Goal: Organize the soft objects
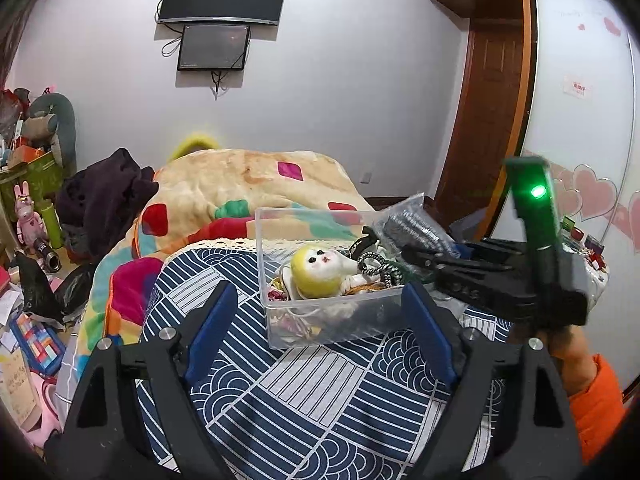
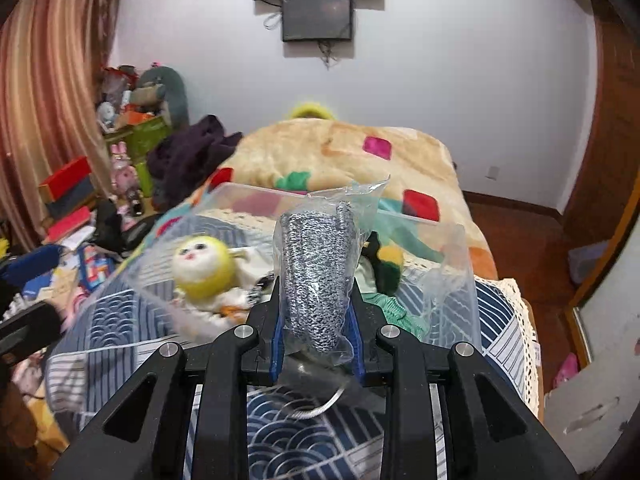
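Bed: filling the lower half of both views; a navy-and-white patterned cover is lying over the near part.
Blanket: cream with coloured patches, bunching up at frame centre behind the bin.
Clear plastic bin: sitting on the patterned cover, centre of the left wrist view; centre-left in the right wrist view.
Left gripper: jaws standing wide apart with nothing between them, framing the near wall of the bin at the lower centre.
Right gripper: jaws clamping the bagged yarn at the lower centre of its own view; in the left wrist view it is reaching in from the right edge, above the bin's right side.
Bagged yarn: black-and-white speckled roll in a clear plastic bag, sticking up from the blue pads, over the bin's near edge.
Doll: yellow-hooded, white-faced, lying inside the bin, left of centre.
Cord: black-and-white, coiling in the bin just right of the doll.
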`<state>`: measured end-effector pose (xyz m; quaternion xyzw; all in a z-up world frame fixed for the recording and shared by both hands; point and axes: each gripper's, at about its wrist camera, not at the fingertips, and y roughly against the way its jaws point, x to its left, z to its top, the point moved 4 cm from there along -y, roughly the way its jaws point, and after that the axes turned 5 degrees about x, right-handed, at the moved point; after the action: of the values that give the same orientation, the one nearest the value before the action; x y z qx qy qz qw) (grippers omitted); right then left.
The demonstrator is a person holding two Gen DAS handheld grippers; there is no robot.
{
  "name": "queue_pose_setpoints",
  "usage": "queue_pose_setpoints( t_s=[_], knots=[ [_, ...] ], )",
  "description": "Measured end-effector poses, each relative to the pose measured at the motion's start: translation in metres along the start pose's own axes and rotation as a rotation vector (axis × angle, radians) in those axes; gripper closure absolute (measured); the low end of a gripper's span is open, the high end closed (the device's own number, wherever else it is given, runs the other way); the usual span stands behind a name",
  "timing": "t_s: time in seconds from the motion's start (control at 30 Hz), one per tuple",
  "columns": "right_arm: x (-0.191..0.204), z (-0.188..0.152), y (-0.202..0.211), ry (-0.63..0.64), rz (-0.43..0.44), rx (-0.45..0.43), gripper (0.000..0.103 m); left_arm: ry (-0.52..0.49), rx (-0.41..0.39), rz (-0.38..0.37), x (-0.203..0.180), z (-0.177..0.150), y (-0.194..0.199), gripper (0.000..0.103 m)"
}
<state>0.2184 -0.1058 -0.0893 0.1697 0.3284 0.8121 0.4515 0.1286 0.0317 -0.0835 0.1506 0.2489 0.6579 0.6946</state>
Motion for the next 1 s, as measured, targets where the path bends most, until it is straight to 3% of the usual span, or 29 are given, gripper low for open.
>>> queue_pose_setpoints(
  t_s=[0.07,0.2,0.53,0.63,0.7,0.83,1.0],
  knots=[
    [-0.002,-0.001,-0.003,0.001,-0.025,0.018,0.074,-0.001,-0.003,-0.002,-0.001,0.001,0.001,0.019],
    [-0.005,-0.005,0.003,0.008,-0.065,0.011,0.039,-0.003,-0.021,-0.004,-0.003,0.006,0.005,0.019],
    [-0.01,0.009,0.074,0.0,-0.043,-0.16,0.033,-0.02,-0.105,-0.011,-0.014,0.031,0.024,0.018],
    [-0.009,0.013,0.099,-0.013,-0.037,-0.224,0.028,-0.023,-0.141,-0.012,-0.017,0.04,0.034,0.016],
    [-0.01,0.016,0.119,-0.03,-0.021,-0.274,0.016,-0.022,-0.166,-0.013,-0.018,0.045,0.041,0.013],
    [-0.006,0.019,0.142,-0.034,-0.024,-0.336,0.014,-0.025,-0.207,-0.01,-0.02,0.052,0.052,0.01],
    [-0.002,0.021,0.156,-0.04,-0.035,-0.397,0.0,-0.045,-0.251,-0.002,-0.025,0.059,0.065,0.005]
  ],
)
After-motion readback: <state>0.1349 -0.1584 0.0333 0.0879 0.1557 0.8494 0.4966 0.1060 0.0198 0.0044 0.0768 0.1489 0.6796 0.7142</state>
